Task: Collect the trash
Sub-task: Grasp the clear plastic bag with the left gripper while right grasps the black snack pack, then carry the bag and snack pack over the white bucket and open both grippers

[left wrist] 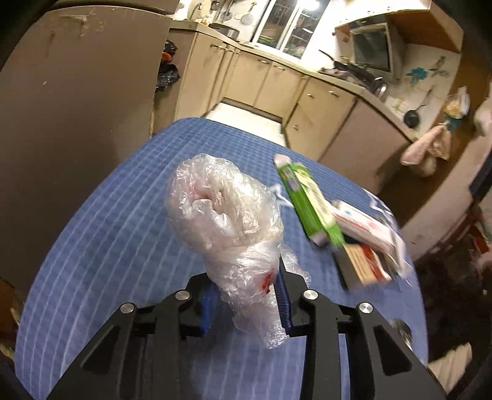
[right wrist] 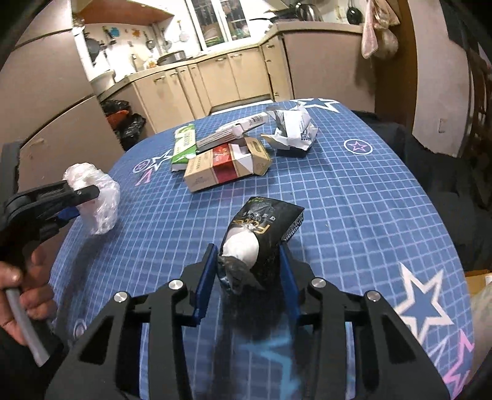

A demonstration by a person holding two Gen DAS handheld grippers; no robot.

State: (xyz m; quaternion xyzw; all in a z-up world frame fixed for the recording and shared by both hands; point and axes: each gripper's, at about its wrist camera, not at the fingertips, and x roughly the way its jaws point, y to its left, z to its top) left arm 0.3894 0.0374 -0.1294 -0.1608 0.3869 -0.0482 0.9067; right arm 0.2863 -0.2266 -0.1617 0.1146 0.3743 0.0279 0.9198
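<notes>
left tool clamps crumpled clear plastic bag, lifted off blue grid-pattern counter | right tool pinches black foil snack wrapper | I hold both clear for binning | cardboard boxes still to collect

a home kitchen — beige cabinets, window and hanging pans beyond the fingers, past a blue-clothed table

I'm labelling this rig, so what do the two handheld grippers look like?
Both match: the left gripper and right gripper have black angular linkage arms with round silver bolts and flat blue finger pads. No cables or markings show. The left one has a black pistol-style handle with a pale grey lever.
</notes>
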